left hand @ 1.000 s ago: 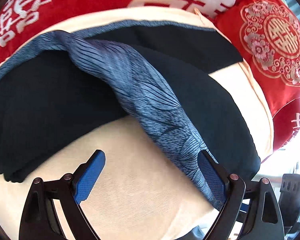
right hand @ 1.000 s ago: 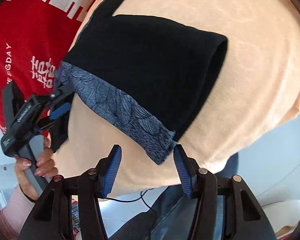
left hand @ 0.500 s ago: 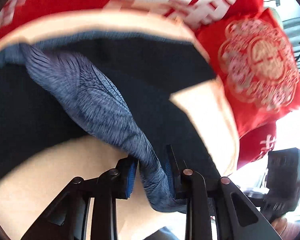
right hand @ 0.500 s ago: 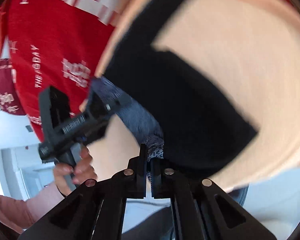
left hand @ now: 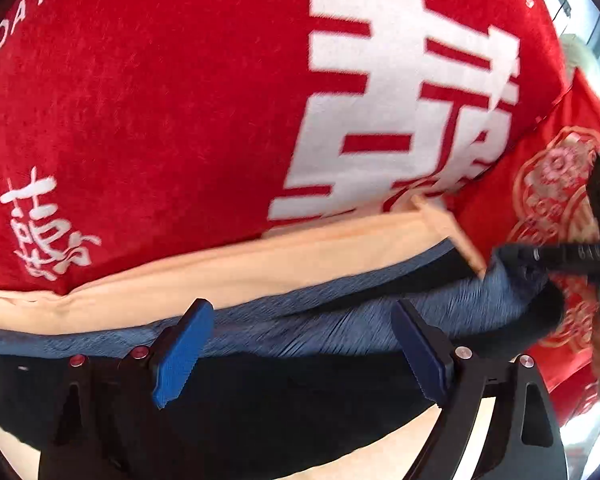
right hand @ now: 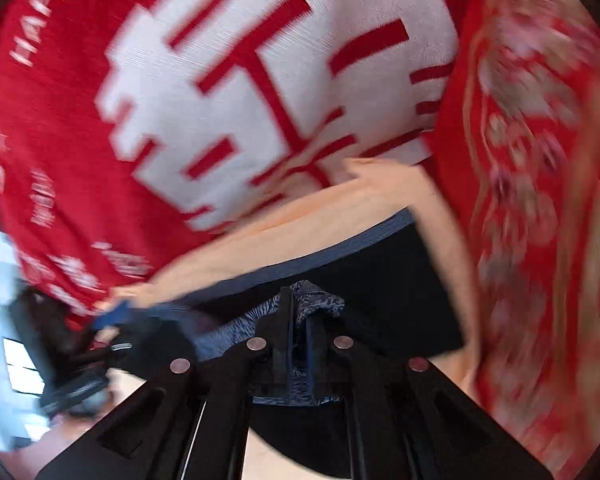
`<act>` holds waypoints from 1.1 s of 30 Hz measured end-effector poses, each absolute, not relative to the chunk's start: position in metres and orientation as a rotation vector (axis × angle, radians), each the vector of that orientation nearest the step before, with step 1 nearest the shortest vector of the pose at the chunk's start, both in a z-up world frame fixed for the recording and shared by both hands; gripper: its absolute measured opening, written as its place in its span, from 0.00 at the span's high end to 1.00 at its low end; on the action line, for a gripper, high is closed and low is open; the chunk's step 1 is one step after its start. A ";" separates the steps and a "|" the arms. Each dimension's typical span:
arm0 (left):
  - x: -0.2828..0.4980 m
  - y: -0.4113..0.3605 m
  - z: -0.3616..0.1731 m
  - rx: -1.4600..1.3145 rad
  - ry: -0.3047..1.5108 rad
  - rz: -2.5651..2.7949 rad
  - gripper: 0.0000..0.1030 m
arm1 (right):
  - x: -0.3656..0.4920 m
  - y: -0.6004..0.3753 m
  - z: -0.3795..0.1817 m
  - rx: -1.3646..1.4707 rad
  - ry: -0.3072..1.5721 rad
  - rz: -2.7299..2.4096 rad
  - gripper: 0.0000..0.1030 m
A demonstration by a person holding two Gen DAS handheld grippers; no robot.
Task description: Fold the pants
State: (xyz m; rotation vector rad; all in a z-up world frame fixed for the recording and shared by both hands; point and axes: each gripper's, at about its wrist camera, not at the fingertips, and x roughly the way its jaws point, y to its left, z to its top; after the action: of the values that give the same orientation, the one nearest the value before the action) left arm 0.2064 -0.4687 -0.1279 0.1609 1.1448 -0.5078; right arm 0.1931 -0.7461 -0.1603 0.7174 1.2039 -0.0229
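Observation:
The black pants [left hand: 300, 400] with a blue patterned waistband [left hand: 340, 328] lie folded on a peach cushion [left hand: 260, 256]. My left gripper [left hand: 300, 348] is open, its blue pads on either side of the waistband, over the black cloth. My right gripper [right hand: 300, 320] is shut on the blue patterned waistband [right hand: 320, 304], above the black pants [right hand: 380, 288]. The right gripper also shows at the right of the left wrist view [left hand: 560, 256], at the waistband's far end. The left gripper shows blurred at the left of the right wrist view [right hand: 112, 316].
A red cushion with white characters [left hand: 220, 100] stands right behind the peach cushion. A red embroidered pillow [left hand: 548, 200] lies to the right. Both also show in the right wrist view, the red cushion [right hand: 240, 100] and the pillow [right hand: 540, 200].
Both grippers carried the waistband across the pants toward the red cushion. The left gripper, shut on the waistband half a second ago, has opened. The right stays shut on it.

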 end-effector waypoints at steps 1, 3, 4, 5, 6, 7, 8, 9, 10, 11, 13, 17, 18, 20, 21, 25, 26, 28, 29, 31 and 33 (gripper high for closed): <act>0.206 -0.464 -0.133 0.172 1.157 -0.479 0.12 | 0.204 -0.745 -0.164 0.686 1.226 -0.042 0.56; 0.203 -0.456 -0.146 0.189 1.196 -0.444 0.12 | 0.214 -0.744 -0.163 0.598 1.220 -0.086 0.16; 0.202 -0.452 -0.153 0.201 1.217 -0.424 0.12 | 0.217 -0.744 -0.153 0.573 1.167 -0.091 0.16; 0.201 -0.448 -0.161 0.217 1.238 -0.402 0.12 | 0.218 -0.744 -0.148 0.564 1.138 -0.089 0.16; 0.200 -0.442 -0.165 0.227 1.252 -0.387 0.12 | 0.220 -0.745 -0.140 0.555 1.116 -0.081 0.16; 0.199 -0.439 -0.174 0.241 1.274 -0.363 0.12 | 0.218 -0.748 -0.135 0.554 1.109 -0.072 0.16; 0.197 -0.436 -0.180 0.249 1.285 -0.349 0.12 | 0.218 -0.748 -0.132 0.564 1.107 -0.051 0.16; 0.195 -0.434 -0.188 0.263 1.296 -0.330 0.12 | 0.217 -0.748 -0.133 0.574 1.114 -0.035 0.18; 0.192 -0.433 -0.195 0.277 1.304 -0.315 0.12 | 0.215 -0.745 -0.139 0.575 1.149 -0.019 0.21; 0.189 -0.432 -0.203 0.292 1.317 -0.299 0.12 | 0.216 -0.744 -0.145 0.569 1.180 -0.013 0.24; 0.184 -0.426 -0.220 0.298 1.355 -0.272 0.12 | 0.217 -0.737 -0.171 0.542 1.275 -0.001 0.38; 0.174 -0.417 -0.241 0.289 1.395 -0.252 0.12 | 0.231 -0.716 -0.190 0.453 1.315 0.109 0.38; 0.173 -0.415 -0.242 0.279 1.391 -0.252 0.12 | 0.238 -0.706 -0.191 0.416 1.321 0.177 0.38; 0.173 -0.412 -0.243 0.261 1.394 -0.250 0.12 | 0.252 -0.684 -0.196 0.307 1.337 0.278 0.38; 0.173 -0.411 -0.244 0.255 1.396 -0.248 0.11 | 0.261 -0.673 -0.197 0.250 1.344 0.331 0.38; 0.172 -0.408 -0.247 0.231 1.389 -0.240 0.11 | 0.293 -0.632 -0.213 0.100 1.375 0.516 0.38; 0.171 -0.407 -0.247 0.224 1.384 -0.238 0.11 | 0.298 -0.623 -0.216 0.058 1.382 0.547 0.38; 0.167 -0.404 -0.249 0.210 1.375 -0.233 0.10 | 0.307 -0.601 -0.228 -0.032 1.407 0.620 0.39; 0.165 -0.403 -0.250 0.203 1.372 -0.230 0.10 | 0.311 -0.594 -0.234 -0.052 1.428 0.645 0.44; 0.163 -0.401 -0.250 0.193 1.376 -0.223 0.10 | 0.315 -0.582 -0.254 -0.105 1.512 0.673 0.93; 0.162 -0.399 -0.248 0.193 1.376 -0.200 0.10 | 0.318 -0.578 -0.260 -0.126 1.542 0.655 0.94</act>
State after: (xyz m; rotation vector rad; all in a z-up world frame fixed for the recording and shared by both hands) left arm 0.1621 -0.3990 -0.2481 0.1931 1.3756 -0.2004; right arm 0.3180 -0.5779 -0.2601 -0.1258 1.5420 0.6551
